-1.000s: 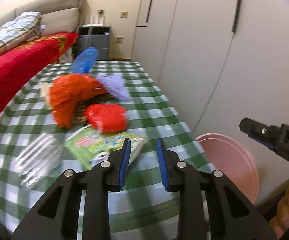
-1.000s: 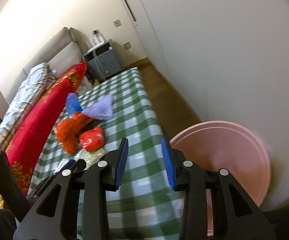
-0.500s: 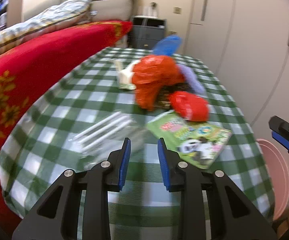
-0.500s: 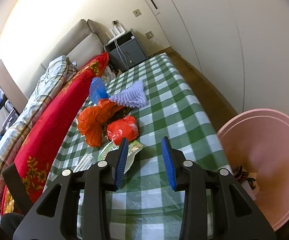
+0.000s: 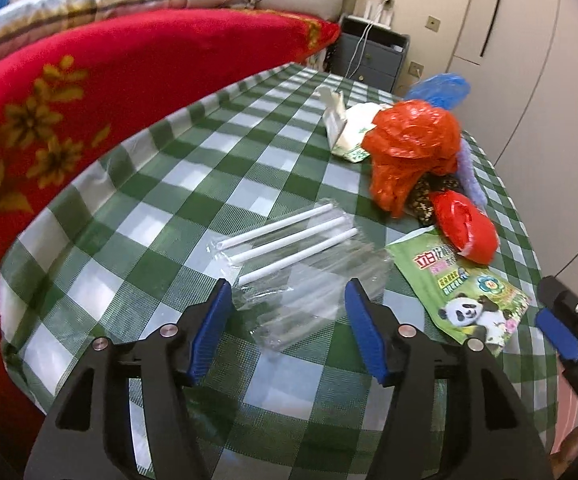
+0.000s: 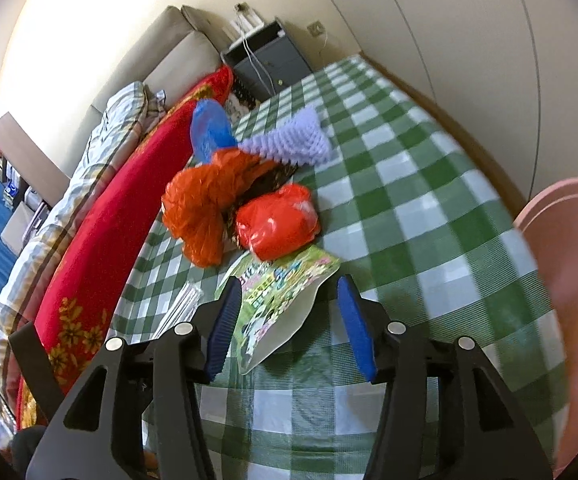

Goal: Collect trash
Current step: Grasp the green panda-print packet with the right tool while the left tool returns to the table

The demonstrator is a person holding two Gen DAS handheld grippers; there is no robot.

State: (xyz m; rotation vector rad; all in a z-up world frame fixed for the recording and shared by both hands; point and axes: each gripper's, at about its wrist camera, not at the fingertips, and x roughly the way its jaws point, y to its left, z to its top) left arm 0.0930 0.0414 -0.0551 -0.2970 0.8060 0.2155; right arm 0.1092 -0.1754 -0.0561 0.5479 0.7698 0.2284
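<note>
The jaws of both tools stand apart and grip nothing, and both have just been opening. In the left wrist view the left gripper (image 5: 287, 322) sits at the bottom centre of the frame, its blue pads spread on either side of a clear plastic wrapper (image 5: 297, 276) that holds white straws and lies flat on the green-checked table (image 5: 217, 184); the pads do not press on it. To the right of the wrapper lies a green panda packet (image 5: 465, 292), and above that packet, toward the upper right, a small red bag (image 5: 465, 226) rests against a larger crumpled orange bag (image 5: 413, 152). A white carton (image 5: 339, 124) leans just left of the orange bag, and a blue bag (image 5: 443, 88) shows behind it. A red blanket (image 5: 89, 92) fills the upper left. At the right edge a blue pad of the other tool pokes in. In the right wrist view the right gripper (image 6: 289, 324) is at the bottom centre, its pads set apart around the near end of the green panda packet (image 6: 281, 292) without clamping it. The small red bag (image 6: 277, 224) and orange bag (image 6: 209, 204) lie above it in mid-frame, with a lilac knitted piece (image 6: 293, 144) higher up. A pink bin (image 6: 569, 280) stands at the right edge, beside the table.
</note>
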